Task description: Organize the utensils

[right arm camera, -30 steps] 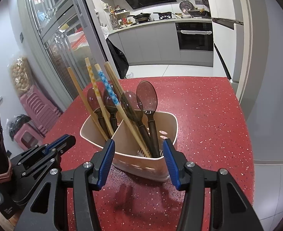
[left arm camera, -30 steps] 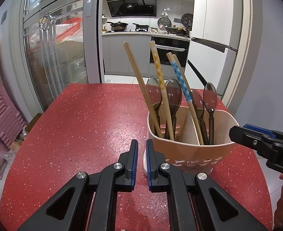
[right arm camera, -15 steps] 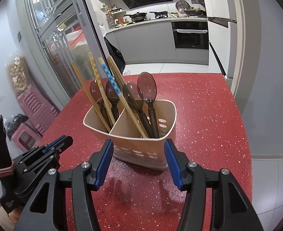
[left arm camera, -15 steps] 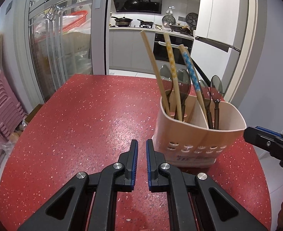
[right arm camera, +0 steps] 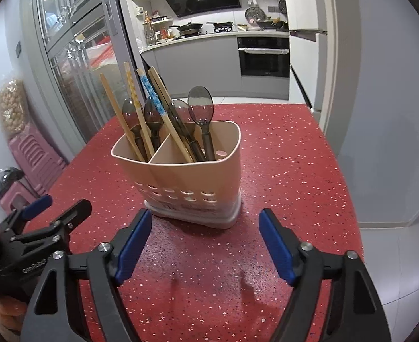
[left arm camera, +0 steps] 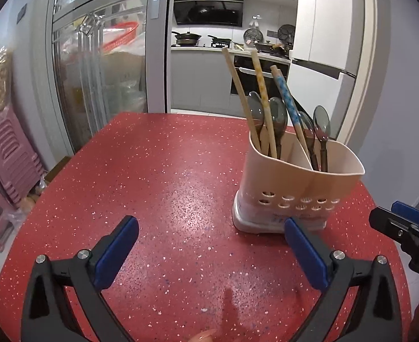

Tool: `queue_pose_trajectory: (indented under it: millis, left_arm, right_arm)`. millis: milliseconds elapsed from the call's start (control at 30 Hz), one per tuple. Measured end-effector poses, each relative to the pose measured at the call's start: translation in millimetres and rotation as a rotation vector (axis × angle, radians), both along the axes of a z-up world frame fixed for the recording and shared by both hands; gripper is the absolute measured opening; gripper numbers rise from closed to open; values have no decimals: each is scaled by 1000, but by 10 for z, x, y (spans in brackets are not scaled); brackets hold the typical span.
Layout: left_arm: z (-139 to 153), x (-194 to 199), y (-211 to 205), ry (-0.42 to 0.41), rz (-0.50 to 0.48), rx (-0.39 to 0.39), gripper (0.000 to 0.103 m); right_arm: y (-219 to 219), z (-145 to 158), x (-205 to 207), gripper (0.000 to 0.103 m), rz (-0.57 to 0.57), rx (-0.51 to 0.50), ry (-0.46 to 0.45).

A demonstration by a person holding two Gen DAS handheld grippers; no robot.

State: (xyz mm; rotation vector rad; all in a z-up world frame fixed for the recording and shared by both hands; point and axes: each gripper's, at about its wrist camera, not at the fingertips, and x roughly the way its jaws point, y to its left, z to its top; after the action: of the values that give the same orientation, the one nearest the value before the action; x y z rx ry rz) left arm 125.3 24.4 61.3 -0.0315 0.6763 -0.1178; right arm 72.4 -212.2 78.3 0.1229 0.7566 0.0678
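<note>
A beige two-compartment utensil holder point(left arm camera: 297, 188) point(right arm camera: 186, 179) stands upright on the red speckled table point(left arm camera: 163, 176) point(right arm camera: 283, 154). It holds several wooden chopsticks point(left arm camera: 239, 97) point(right arm camera: 141, 114) and several dark translucent spoons point(left arm camera: 322, 126) point(right arm camera: 200, 105), spread over both compartments. My left gripper point(left arm camera: 209, 230) is open and empty, low over the table, near and left of the holder. My right gripper point(right arm camera: 205, 230) is open and empty, just in front of the holder. Each gripper shows in the other's view, the right one point(left arm camera: 403, 225) and the left one point(right arm camera: 38, 222).
The table's rounded edge drops off at left and right. Pink plastic stools point(left arm camera: 7, 154) point(right arm camera: 35, 159) stand on the floor at left beside glass sliding doors point(left arm camera: 95, 65). A kitchen counter with an oven point(right arm camera: 263, 57) lies beyond the table.
My left gripper has opened wide from shut and pulled back from the holder. My right gripper has opened wider and also backed away. The holder and utensils have not moved.
</note>
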Motion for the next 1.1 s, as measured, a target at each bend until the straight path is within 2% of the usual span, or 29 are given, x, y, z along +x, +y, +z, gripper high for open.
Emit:
queue_pose_trajectory:
  millis: [100, 200, 333, 433, 1100]
  left_arm:
    - [-9, -38, -16, -8, -2, 13, 103]
    - [-42, -84, -15, -10, 1, 14, 103]
    - [-73, -136, 9, -15, 10, -2, 103]
    - [-85, -184, 8, -20, 11, 0, 103]
    - [-77, -304, -49, -55, 10, 25, 103]
  right_arm:
    - [33, -13, -62, 82, -30, -39, -32]
    - [49, -40, -131, 92, -63, -58, -65]
    - [-5, -43, -185, 92, -101, -33, -111]
    - [-17, -36, -207, 92, -138, -65, -134]
    - [-38, -18, -261, 92, -170, -119, -151]
